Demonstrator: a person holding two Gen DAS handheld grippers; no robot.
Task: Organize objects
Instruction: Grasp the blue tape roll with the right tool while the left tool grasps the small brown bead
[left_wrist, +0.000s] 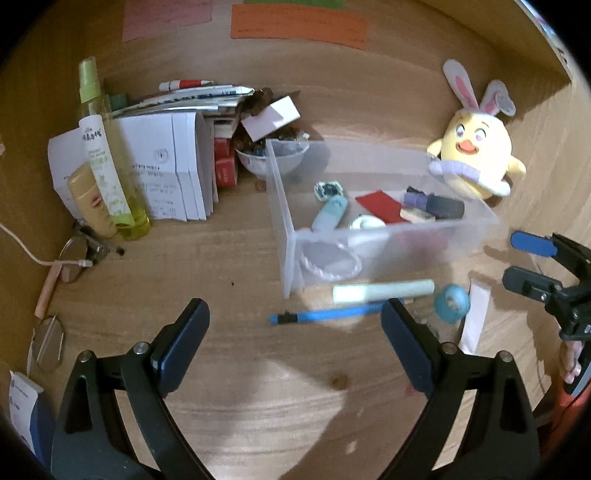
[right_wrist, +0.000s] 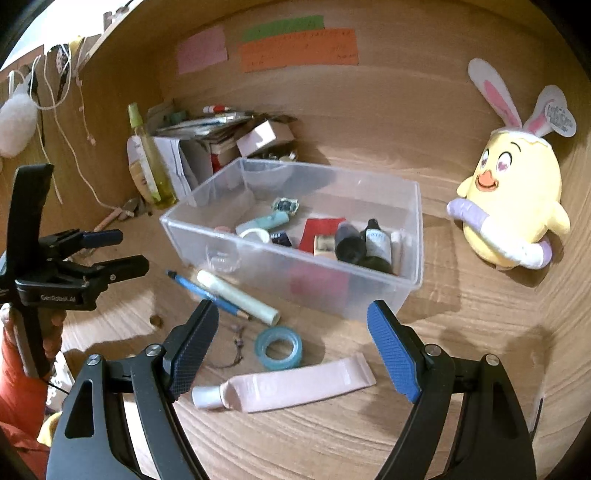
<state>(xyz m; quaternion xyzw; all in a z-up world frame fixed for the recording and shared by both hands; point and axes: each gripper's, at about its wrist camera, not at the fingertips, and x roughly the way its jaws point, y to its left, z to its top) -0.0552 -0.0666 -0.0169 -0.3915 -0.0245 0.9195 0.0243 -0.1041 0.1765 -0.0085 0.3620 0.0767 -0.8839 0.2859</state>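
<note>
1. Both my claws, the left claw (left_wrist: 295, 317) and the right claw (right_wrist: 291, 325), gape wide with nothing between them.
2. The pink tube (right_wrist: 284, 384) lies on the counter (right_wrist: 461, 369), lower centre of the right view, before the clear bin (right_wrist: 417, 236).
3. Probably light, soft and squashy; I'd pinch mid-body, across its width.

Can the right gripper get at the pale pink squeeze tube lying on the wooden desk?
Probably yes. The pale pink squeeze tube lies flat just ahead of the right gripper, whose jaws are wide open and empty. Nothing covers it; the blue tape roll sits beside it.
</note>
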